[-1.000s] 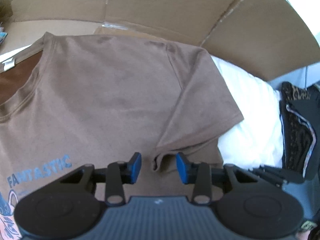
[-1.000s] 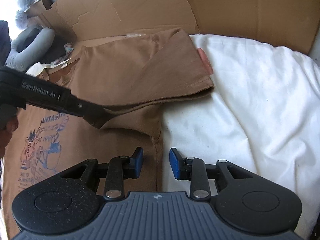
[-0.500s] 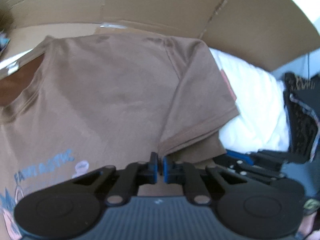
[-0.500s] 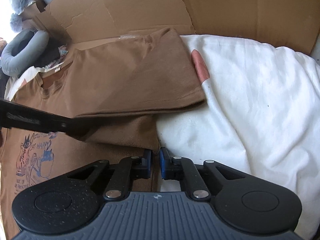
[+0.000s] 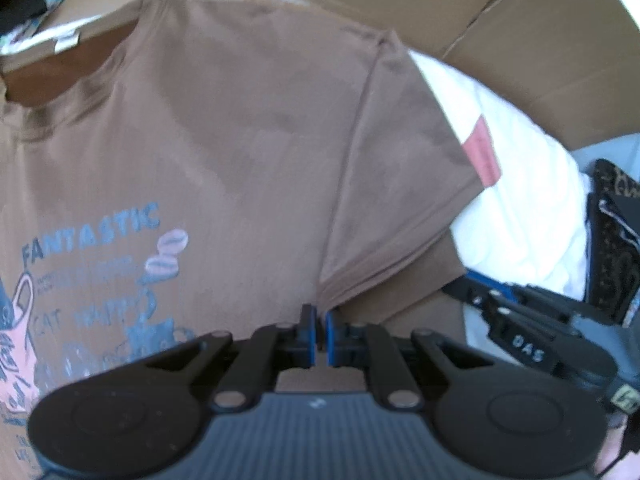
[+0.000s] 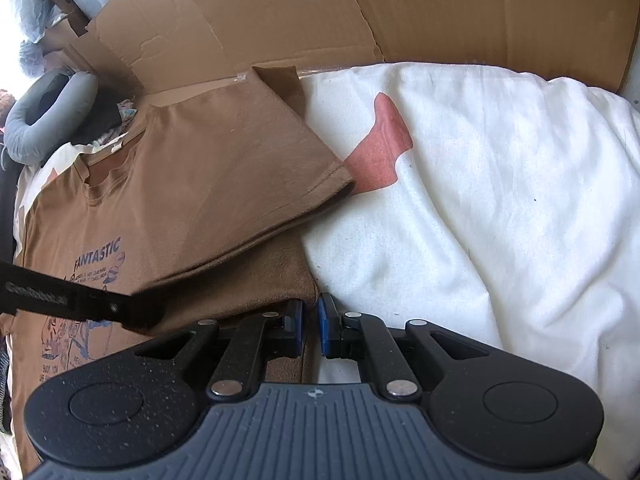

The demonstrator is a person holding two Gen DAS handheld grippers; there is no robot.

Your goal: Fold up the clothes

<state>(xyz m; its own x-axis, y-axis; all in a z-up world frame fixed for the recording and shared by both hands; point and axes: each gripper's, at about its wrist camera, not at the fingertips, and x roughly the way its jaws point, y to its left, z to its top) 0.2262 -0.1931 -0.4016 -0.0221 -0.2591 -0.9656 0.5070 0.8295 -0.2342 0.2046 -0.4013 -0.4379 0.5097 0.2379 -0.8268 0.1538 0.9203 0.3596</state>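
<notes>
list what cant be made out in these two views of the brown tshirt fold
- T-shirt lower hem: cut off by both views' bottom edges and the tongs' bodies.
- Small print under FANTASTIC: blurred in the left view, too small in the right.
- Fabric between left tongs: hidden by the pads.

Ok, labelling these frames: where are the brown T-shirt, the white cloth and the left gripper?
brown T-shirt (image 5: 248,128): left wrist view, on its chest.
white cloth (image 6: 500,200): right wrist view, on its bare middle.
left gripper (image 5: 320,330): left wrist view, between its fingertips.
</notes>
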